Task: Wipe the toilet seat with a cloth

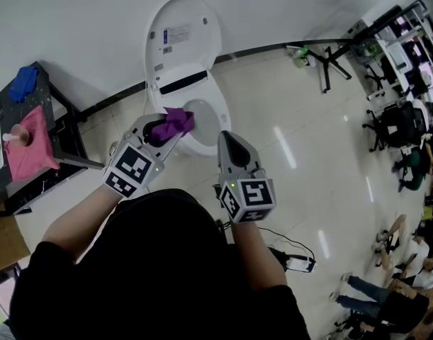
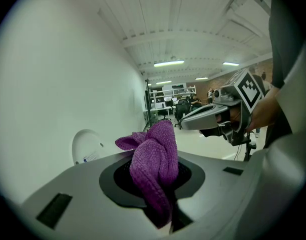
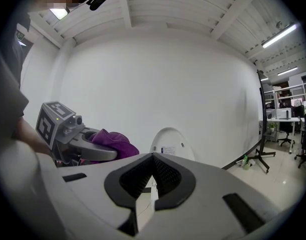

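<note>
Far left, a pink cloth (image 1: 28,151) lies on the black side table (image 1: 67,121). My left gripper (image 1: 166,132) is clamped on the purple cloth (image 1: 177,121), which is bunched over the near-left rim of the toilet seat (image 1: 220,108); I cannot tell whether it touches. The lid (image 1: 182,37) stands upright at the wall. My right gripper (image 1: 227,139) is just right of the cloth, jaws together and empty.

The label (image 1: 177,34) on the raised toilet lid (image 1: 196,9) is too small to read.
</note>
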Available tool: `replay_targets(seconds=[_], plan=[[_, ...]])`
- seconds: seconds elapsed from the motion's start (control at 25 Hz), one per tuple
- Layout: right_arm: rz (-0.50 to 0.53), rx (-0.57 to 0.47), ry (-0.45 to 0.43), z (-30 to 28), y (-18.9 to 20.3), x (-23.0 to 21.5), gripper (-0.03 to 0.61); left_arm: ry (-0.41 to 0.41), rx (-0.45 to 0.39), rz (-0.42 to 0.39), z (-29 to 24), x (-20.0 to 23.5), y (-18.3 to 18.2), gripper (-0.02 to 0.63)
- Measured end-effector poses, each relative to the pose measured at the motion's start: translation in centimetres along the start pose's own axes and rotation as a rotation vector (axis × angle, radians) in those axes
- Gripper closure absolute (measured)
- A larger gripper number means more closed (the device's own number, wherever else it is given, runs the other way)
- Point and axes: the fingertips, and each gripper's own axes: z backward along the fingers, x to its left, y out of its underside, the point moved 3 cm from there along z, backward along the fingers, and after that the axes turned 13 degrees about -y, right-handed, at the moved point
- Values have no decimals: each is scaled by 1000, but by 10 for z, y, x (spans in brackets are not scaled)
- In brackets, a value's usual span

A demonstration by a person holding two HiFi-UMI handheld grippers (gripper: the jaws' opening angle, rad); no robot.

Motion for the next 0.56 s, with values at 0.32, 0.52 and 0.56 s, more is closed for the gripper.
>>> replay_targets(seconds=[0.32,0.52,0.56], plan=[[6,-6,-9,4,-2,4,565,-5,4,-6,3,-3,-1,518],[11,-3,-9,7,-3,5,565,-2,7,-5,4,-7,-1,518],[12,-3,-9,8,-3,6,565,-1,8,-3,5,-7,-1,518]])
